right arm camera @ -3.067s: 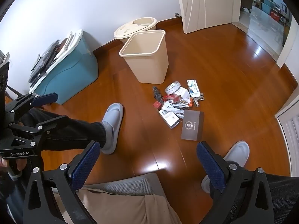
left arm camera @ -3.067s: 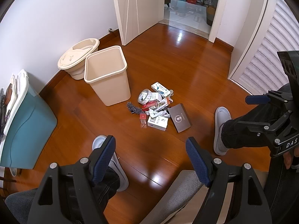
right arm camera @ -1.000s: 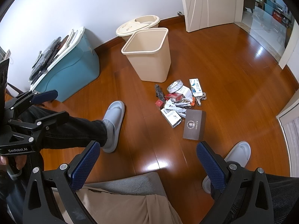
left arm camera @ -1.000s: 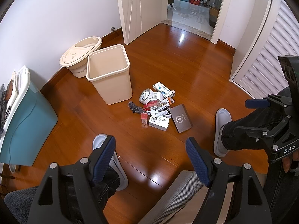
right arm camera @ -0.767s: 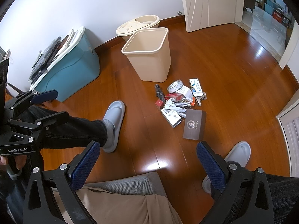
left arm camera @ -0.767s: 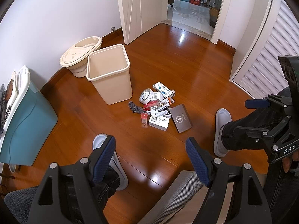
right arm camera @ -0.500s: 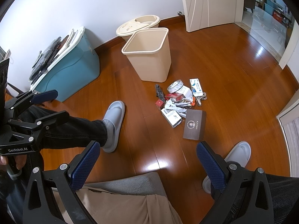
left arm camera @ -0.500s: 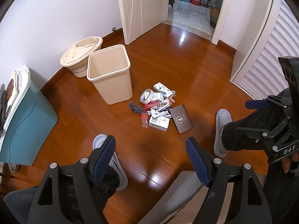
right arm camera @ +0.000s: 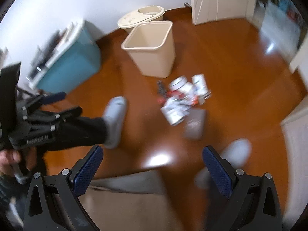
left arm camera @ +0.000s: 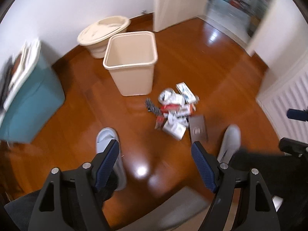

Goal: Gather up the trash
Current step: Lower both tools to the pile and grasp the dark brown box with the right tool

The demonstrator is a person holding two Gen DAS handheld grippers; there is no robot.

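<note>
- The open bin (left arm camera: 130, 65) stood on the wooden floor (left arm camera: 202, 61), with a lidded tub (left arm camera: 103, 32) just behind it against the wall.
- A pile of trash (left arm camera: 173, 111) lay on the floor before the bin, to its right.
- A flat box (left arm camera: 198, 128) lay at the pile's near right edge.
- A storage container (left arm camera: 28, 104) stood well to the left.
- The person's two slippers (left arm camera: 106, 136) were nearer than the pile, one on each side.

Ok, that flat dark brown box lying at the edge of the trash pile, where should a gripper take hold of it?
The flat dark brown box lies face up on the wooden floor. Probably come from above and pinch across its narrow width, along the long free edge facing away from the pile.
</note>
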